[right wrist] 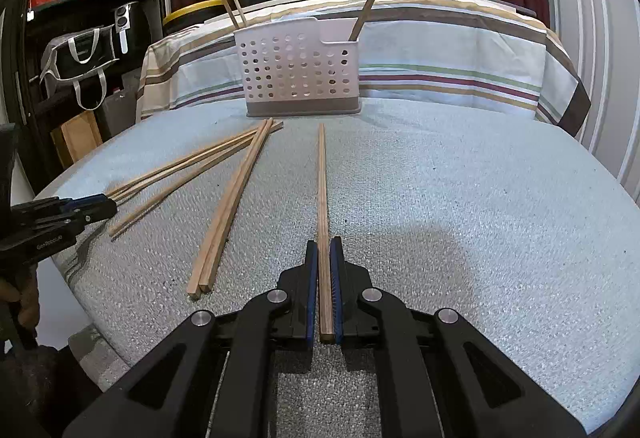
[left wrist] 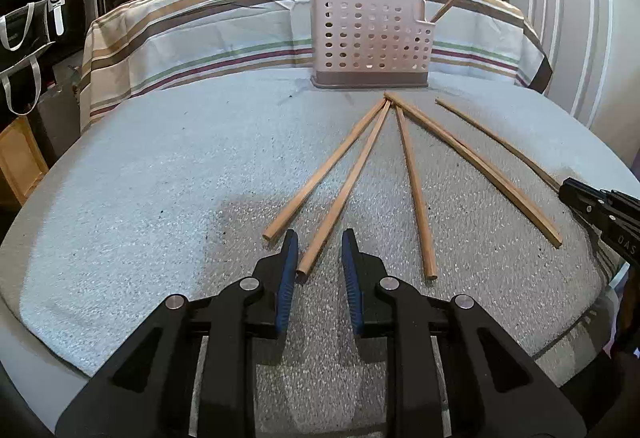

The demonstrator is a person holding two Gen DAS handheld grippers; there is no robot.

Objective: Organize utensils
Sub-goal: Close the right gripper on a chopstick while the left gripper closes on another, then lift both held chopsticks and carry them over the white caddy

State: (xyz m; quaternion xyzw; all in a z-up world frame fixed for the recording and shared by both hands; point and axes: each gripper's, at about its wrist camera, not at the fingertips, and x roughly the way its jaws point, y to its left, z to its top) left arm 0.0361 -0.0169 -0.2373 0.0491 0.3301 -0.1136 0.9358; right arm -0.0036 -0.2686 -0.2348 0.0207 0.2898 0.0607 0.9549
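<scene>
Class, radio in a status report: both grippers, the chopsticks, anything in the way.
Right gripper shut on one chopstick. Left gripper open around another chopstick, fingers not pressing. Holder upright, three chopsticks already in. Path clear.

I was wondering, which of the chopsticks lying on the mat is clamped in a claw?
The rightmost chopstick, lying apart from the others: the right claw is shut on its near end. The rest lie unclamped.

Pale lettering shows along the black plastic left gripper [right wrist: 110, 207] at the right wrist view's edge (too blurred to read); the black plastic right gripper [left wrist: 566, 190] carries the letters "DAS", cut off
</scene>
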